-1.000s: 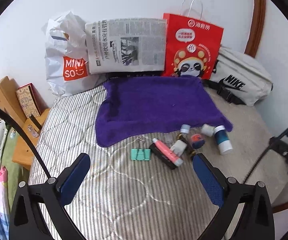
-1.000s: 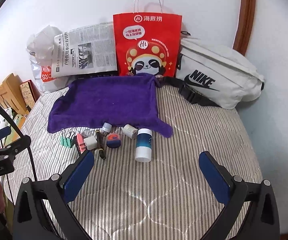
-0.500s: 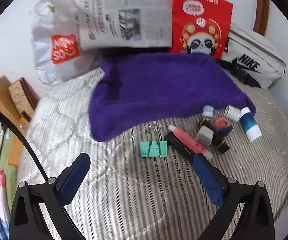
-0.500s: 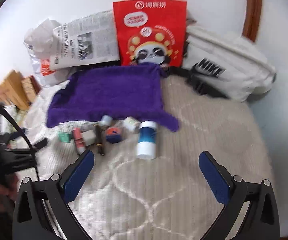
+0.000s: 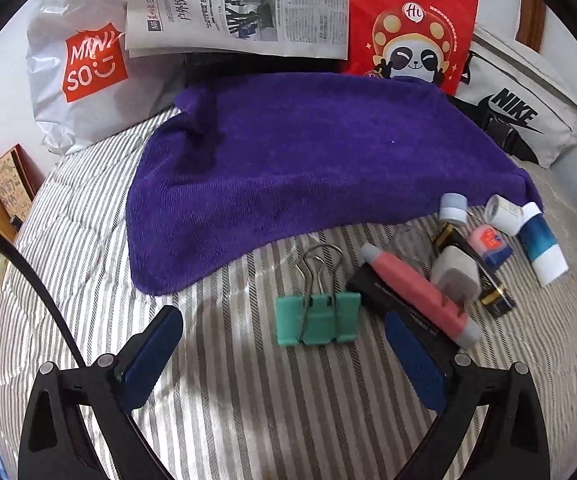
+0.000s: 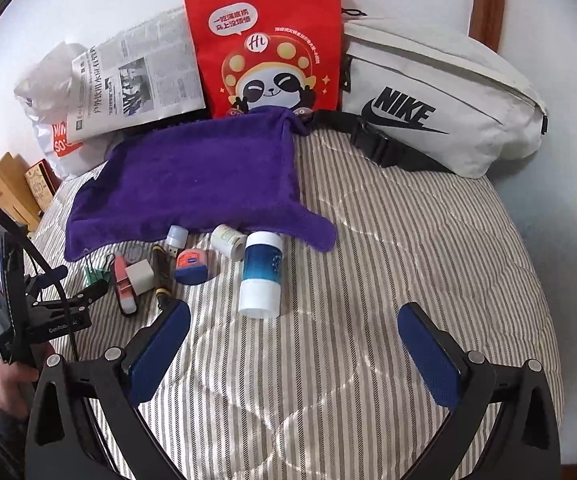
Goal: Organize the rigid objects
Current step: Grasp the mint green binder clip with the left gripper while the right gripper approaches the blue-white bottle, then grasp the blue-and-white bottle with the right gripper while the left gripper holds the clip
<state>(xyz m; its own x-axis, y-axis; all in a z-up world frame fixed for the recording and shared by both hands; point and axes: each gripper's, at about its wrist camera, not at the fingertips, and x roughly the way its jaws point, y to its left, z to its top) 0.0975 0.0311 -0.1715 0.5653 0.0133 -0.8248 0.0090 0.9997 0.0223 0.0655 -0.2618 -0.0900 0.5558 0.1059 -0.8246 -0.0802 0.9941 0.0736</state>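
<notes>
- Both my grippers empty, jaws wide apart. Left gripper [image 5: 282,344] hangs low over the striped bedcover [image 5: 248,408]; right gripper [image 6: 294,346] sits further back, nothing between its pads.
- Nearest to my left: green binder clip [image 5: 317,319], flat on the cover, wire handles pointing at the towel. Light, stiff, springy. I'd pinch across the green body, not the wire loops; those look likely to swivel and slip.
- Just right of it: pink tube [image 5: 416,288] lying across a black bar [image 5: 388,300], white charger block [image 5: 456,271] touching the tube. Stacked, so pulling one probably shifts the others.
- Nearest to my right: blue-and-white bottle [image 6: 261,273] on its side. Smooth, round, will likely roll; grip across the middle.
- Behind: blue tin [image 6: 192,266], small white jar [image 6: 228,240], small capped vial [image 6: 176,237], all light, hard.
- Farthest: purple towel [image 5: 308,160], bare, probable drop zone.
</notes>
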